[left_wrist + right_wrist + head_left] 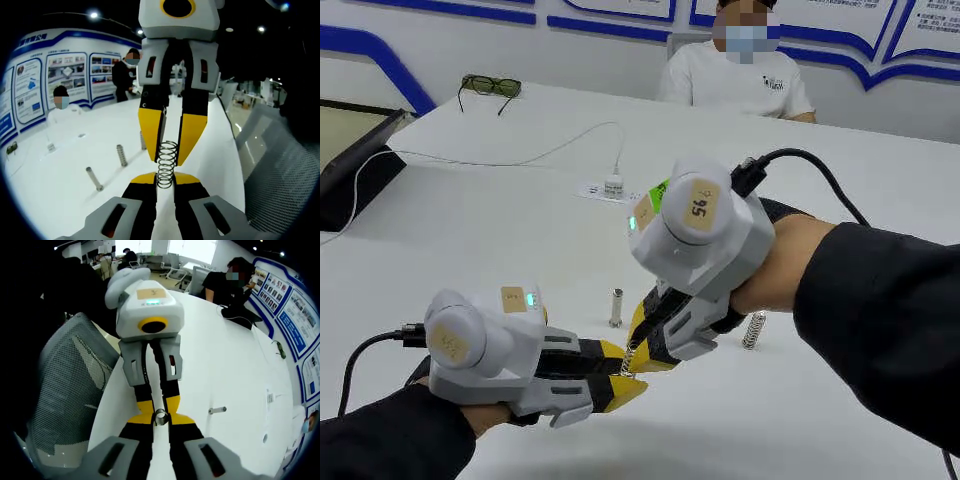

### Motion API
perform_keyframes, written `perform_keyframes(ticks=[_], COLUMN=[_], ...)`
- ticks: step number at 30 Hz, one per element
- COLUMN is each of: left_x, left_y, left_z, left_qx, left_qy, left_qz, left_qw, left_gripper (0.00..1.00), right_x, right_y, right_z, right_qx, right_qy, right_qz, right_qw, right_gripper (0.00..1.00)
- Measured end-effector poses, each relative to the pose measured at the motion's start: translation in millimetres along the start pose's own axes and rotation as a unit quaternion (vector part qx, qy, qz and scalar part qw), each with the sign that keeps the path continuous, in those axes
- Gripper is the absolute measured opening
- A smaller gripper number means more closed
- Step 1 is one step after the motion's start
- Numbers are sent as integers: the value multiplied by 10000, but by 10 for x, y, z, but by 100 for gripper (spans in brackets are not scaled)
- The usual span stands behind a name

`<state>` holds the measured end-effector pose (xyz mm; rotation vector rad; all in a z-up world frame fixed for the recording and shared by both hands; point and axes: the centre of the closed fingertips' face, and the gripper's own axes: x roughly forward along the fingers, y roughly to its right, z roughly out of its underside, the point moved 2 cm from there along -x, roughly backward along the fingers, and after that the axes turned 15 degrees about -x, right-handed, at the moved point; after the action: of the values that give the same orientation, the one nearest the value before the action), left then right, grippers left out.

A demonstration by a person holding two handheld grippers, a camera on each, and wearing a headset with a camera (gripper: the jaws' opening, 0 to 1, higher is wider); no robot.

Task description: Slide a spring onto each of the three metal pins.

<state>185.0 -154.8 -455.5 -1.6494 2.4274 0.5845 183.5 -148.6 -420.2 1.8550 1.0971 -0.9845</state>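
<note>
The small coiled steel wire spring (167, 160) sits at the centre of the left gripper view, pinched from both ends. The left hand-held gripper (166, 181) rises from the bottom of the frame, its yellow-tipped jaws set no wider than the coil and pressing its lower turns. The right hand-held gripper (161, 417) hangs from the top of that frame with its jaws just as narrow about the upper turns. In the right gripper view the same spring is seen end-on, as a ring between the yellow tips.

I judge that two pinches on one spring mean a hand-over or a re-grip, so that one end is left free to go over a pin. Whether anything runs inside the coil I cannot tell. The spring is close over the white worktop (520, 230), low centre in the head view.

Count:
- **Hand-held grippers:** two.
- **Springs:** two, one held and one already on a pin.
- **Pins:** the short bare metal pin (616, 307) stands upright just left of centre in the head view, free to be loaded. The spring-covered metal pin (753, 330) stands right of centre, beside the dark sleeve. A slim upright part hidden behind a jaw in the left gripper view may be the third pin; I cannot tell.

By my judgement, one pin of three is done.
</note>
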Motion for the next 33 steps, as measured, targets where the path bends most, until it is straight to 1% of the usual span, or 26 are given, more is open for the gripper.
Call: perform_keyframes(ticks=[7,15,20,24,33], left_x=[3,-33,-47,-58,-81], left_y=[-16,-88,-124,-147,-184], left_z=[35,64,96,120,125], left_qx=[-111,-251,-371,-433,-535], left_qy=[3,43,62,57,116], left_qz=[-50,-166,-247,-290,-358], left_qw=[9999,9995,9990,9986,9979], left_gripper=[20,28,34,37,42], right_x=[12,-18,-7,-24,-69], right_y=[15,69,111,169,335], right_z=[27,67,126,166,231], right_qx=[37,92,147,210,292], right_qy=[-17,-50,-113,-136,-187], right_qz=[-42,-15,-2,38,140], right_qw=[10000,9999,9998,9997,9993], right_gripper=[12,12,12,12,12])
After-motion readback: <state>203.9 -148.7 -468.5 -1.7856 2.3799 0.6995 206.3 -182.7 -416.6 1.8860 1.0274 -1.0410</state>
